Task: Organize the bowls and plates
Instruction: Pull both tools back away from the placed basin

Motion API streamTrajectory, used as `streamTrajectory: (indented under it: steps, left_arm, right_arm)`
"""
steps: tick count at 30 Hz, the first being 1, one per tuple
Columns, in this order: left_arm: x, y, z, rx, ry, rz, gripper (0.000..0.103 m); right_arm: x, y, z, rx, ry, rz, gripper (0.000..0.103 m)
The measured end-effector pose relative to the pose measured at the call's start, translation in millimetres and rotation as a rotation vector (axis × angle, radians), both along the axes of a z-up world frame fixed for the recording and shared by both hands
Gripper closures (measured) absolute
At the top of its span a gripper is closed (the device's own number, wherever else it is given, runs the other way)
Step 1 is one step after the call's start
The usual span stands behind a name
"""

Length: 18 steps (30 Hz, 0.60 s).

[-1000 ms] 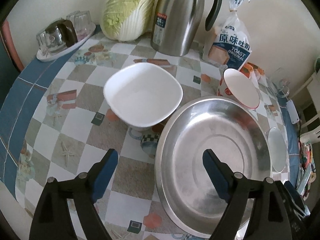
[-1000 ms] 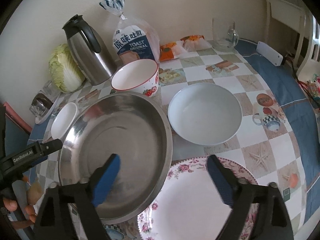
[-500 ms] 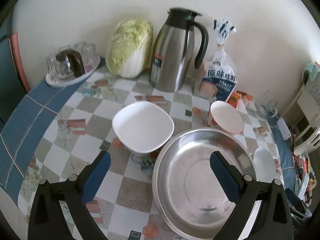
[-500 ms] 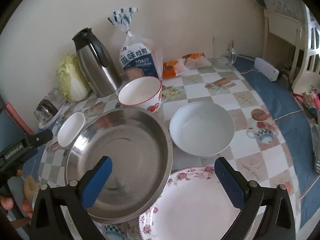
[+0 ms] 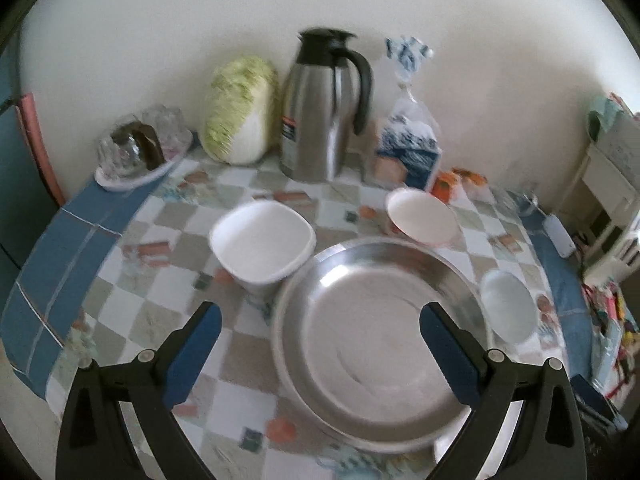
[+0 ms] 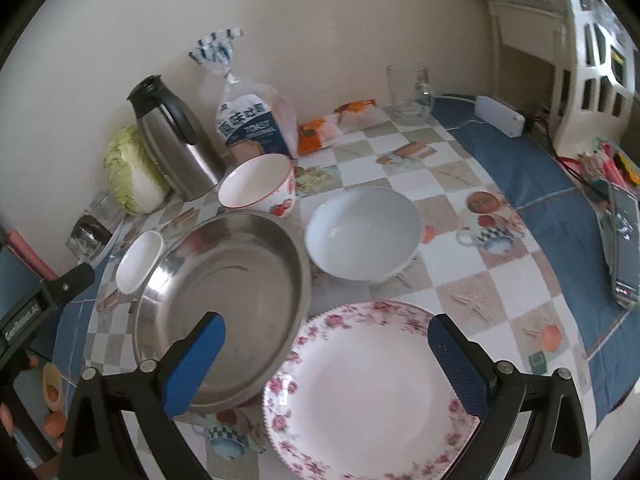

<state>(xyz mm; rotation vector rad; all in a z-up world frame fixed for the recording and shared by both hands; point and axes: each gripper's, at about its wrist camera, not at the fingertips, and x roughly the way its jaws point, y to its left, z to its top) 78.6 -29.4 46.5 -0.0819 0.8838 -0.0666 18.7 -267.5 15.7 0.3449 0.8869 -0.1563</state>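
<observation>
A big steel basin (image 5: 380, 344) (image 6: 228, 300) sits mid-table. A square white bowl (image 5: 262, 246) (image 6: 138, 260) stands to its left. A red-rimmed flowered bowl (image 5: 420, 220) (image 6: 258, 190) is behind it. A round white bowl (image 6: 362, 232) (image 5: 508, 306) is to its right. A rose-patterned plate (image 6: 372, 392) lies at the front. My left gripper (image 5: 316, 340) is open and empty, high above the basin's near rim. My right gripper (image 6: 324, 356) is open and empty above the plate's left edge.
At the back wall stand a steel thermos jug (image 5: 320, 108), a cabbage (image 5: 240, 108), a toast bag (image 5: 408, 140), snack packets (image 6: 340, 124) and a glass mug (image 6: 408, 90). A tray of glasses (image 5: 138, 148) sits far left. A white adapter (image 6: 500, 114) and a phone (image 6: 622, 240) lie right.
Both grippers have risen and pulled back from the table, so the dishes look smaller. Both stay open. No dish has moved.
</observation>
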Motion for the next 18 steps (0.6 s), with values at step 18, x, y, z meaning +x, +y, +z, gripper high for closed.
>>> streamTrajectory:
  steps: [18]
  left_arm:
    - [-45, -105, -15, -0.01, 0.159, -0.253, 0.004]
  right_arm:
    - [-38, -94, -13, 0.082, 0.08, -0.235, 0.0]
